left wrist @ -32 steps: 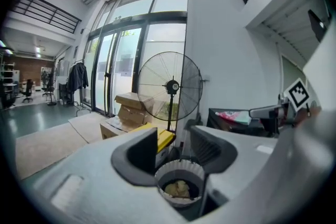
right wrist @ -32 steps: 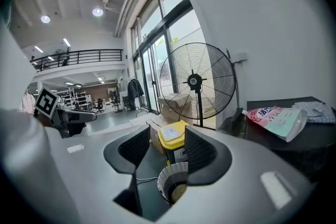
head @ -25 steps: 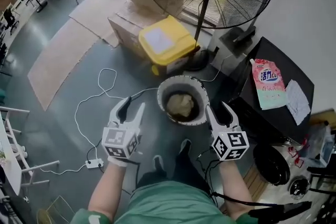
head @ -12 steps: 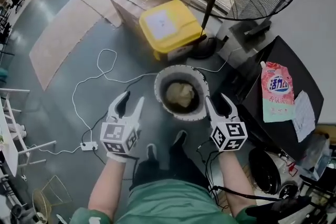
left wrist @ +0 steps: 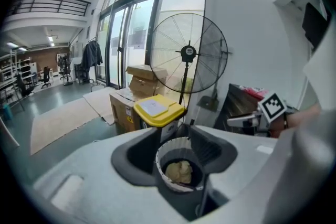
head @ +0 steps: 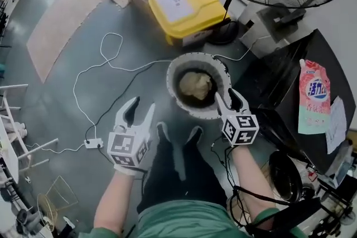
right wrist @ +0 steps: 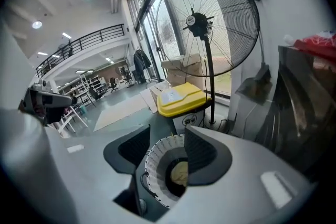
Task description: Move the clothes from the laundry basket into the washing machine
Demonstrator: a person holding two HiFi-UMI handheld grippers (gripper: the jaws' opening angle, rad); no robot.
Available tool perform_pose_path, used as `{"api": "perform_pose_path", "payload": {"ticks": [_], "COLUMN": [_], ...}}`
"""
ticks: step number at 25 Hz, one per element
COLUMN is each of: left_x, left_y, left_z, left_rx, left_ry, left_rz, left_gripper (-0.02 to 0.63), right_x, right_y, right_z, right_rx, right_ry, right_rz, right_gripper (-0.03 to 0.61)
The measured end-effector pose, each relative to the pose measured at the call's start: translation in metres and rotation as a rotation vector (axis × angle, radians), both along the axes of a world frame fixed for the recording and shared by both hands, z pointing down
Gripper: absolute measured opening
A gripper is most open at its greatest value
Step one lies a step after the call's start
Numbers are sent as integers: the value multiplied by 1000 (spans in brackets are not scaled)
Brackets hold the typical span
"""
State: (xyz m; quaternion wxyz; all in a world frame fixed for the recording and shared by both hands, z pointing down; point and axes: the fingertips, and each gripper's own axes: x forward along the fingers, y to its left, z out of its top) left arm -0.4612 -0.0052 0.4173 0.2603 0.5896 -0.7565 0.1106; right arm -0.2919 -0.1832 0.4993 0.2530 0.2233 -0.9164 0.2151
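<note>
Head view: the laundry basket stands on the floor, a yellowish clothes bundle at its bottom. The right gripper, jaws apart and empty, has its tips at the basket's near right rim. The left gripper, also parted and empty, is clear of the basket at its near left.

Left gripper view: the clothes bundle shows between the spread jaws, ahead and below.

Right gripper view: the bundle lies beyond the open jaws, partly behind the right one.

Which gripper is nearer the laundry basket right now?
Right. The right gripper is at the laundry basket's near rim, on its right side. The left gripper hangs over the floor, left of the basket and clearly apart.
</note>
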Motion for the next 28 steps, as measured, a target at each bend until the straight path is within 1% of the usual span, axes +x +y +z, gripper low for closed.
{"api": "perform_pose_path", "payload": {"ticks": [5,8,12,15,17,20,24,26,28], "left_x": [-15,-27,-43,-55,-66,-87,-121,-128,-130], "left_y": [4,4,2,3,4,6,-6,-9,-11], "left_z": [65,95,125,145,158,172,184,194,208], "left_rx": [-41,-56,-66,-82,-93,-103,-81,-76,-71], "left_ry": [52,66,56,35,20,-9,-69,-80,-79], "left_rz": [35,59,91,99,87,43,-12,-17,-18], "left_gripper": [196,196,196,196,196,196,196,196,196], "right_x": [-14,-18,-25,-29,-30,-30,-39,-43,-49], "right_y": [-2,-2,-2,-4,-9,-15,-27,-26,-21], "right_z": [59,92,137,175,204,252,311,342,376], "right_rx": [-25,-46,-69,-91,-112,-137,-174,-202,-236], "right_ry": [40,61,83,101,109,128,169,201,236], "right_rz": [41,65,84,89,92,81,50,27,-9], "right_gripper": [189,189,189,189,189,190,190,190,207]}}
